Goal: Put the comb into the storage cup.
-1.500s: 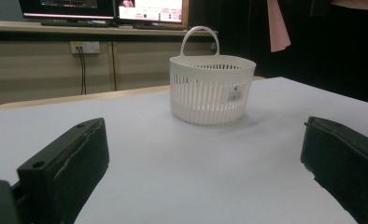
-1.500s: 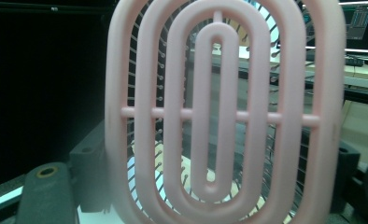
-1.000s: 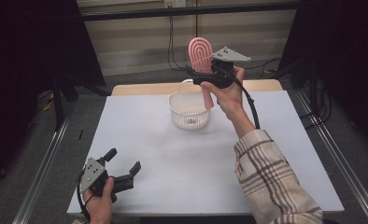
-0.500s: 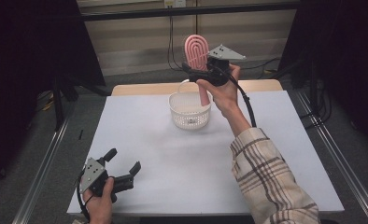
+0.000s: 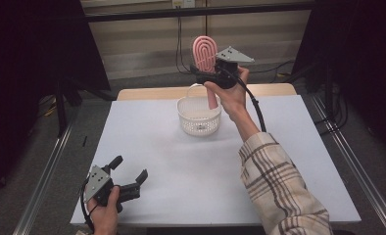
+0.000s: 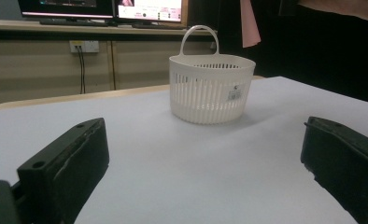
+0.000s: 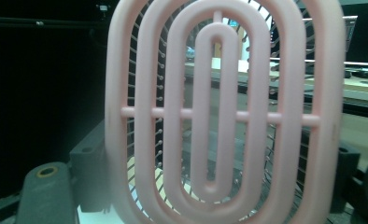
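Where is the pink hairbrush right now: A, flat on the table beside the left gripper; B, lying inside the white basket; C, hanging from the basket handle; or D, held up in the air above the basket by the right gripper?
D: the right gripper holds the pink hairbrush upright above the white basket.

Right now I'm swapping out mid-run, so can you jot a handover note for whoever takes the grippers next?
Right gripper: raised above the far side of the table, shut on a pink hairbrush, brush head up, handle hanging down over the white basket.
Left gripper: open, holding nothing, low at the table's near left corner.
Done: brush picked up.
Left: it looks bound for the basket; lower it in and let go.
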The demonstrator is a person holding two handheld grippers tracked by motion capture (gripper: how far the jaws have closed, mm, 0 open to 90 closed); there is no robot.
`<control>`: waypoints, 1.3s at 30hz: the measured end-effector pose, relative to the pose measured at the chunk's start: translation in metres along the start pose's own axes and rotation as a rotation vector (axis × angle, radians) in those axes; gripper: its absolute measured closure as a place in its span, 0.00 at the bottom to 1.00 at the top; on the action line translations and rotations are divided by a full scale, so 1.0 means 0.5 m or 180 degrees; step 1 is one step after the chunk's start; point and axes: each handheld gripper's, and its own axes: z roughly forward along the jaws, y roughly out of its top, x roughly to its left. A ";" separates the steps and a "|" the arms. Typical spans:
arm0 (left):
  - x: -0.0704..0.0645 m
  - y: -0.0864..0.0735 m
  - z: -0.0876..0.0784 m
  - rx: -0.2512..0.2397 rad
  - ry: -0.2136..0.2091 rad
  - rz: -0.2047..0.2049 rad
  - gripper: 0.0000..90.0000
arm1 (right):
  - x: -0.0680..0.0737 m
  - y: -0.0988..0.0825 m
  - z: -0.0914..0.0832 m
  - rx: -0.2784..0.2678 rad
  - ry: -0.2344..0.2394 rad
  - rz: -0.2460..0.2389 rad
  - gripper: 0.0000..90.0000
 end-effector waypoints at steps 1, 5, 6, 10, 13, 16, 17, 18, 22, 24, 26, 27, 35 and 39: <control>0.000 0.000 0.000 -0.0001 0.0003 0.0009 0.01 | -0.001 -0.002 0.001 -0.0005 0.0001 0.0018 0.22; 0.000 0.000 0.000 -0.0002 0.0001 0.0002 0.01 | -0.003 -0.007 0.004 -0.0005 0.0004 0.0033 0.22; 0.000 0.000 0.000 0.0002 0.0003 0.0003 0.01 | -0.003 -0.008 0.006 -0.0012 -0.0004 0.0021 0.22; 0.001 0.000 -0.001 0.0002 0.0006 0.0009 0.01 | -0.003 -0.014 0.010 -0.0010 -0.0006 0.0035 0.22; 0.000 0.000 -0.001 -0.0005 -0.0003 0.0012 0.01 | -0.003 -0.019 0.014 -0.0010 0.0005 0.0043 0.22; 0.001 0.000 -0.001 0.0005 0.0003 0.0021 0.01 | -0.004 -0.025 0.017 -0.0006 -0.0010 0.0068 0.22; 0.001 0.000 -0.001 0.0006 0.0002 0.0024 0.01 | -0.005 -0.027 0.018 -0.0009 0.0000 0.0082 0.22; 0.001 0.000 -0.001 0.0006 0.0001 0.0023 0.01 | -0.006 -0.030 0.019 -0.0006 -0.0008 0.0079 0.22; 0.000 0.000 0.000 0.0004 -0.0004 -0.0002 0.01 | -0.011 -0.040 0.022 0.0018 -0.0019 0.0105 0.22; 0.001 0.000 -0.001 0.0007 -0.0001 0.0023 0.01 | -0.013 -0.044 0.023 0.0028 -0.0026 0.0120 0.22; 0.001 0.000 0.000 0.0009 -0.0002 0.0015 0.01 | -0.015 -0.047 0.024 0.0037 -0.0027 0.0116 0.22; 0.000 0.000 0.000 0.0005 -0.0003 0.0009 0.01 | -0.017 -0.049 0.024 0.0045 -0.0038 0.0123 0.22; 0.001 0.000 0.000 0.0008 -0.0001 0.0024 0.01 | -0.028 -0.070 0.023 0.0055 -0.0073 0.0189 0.22; 0.001 0.000 0.000 0.0005 -0.0006 0.0023 0.01 | -0.032 -0.079 0.022 0.0069 -0.0090 0.0216 0.22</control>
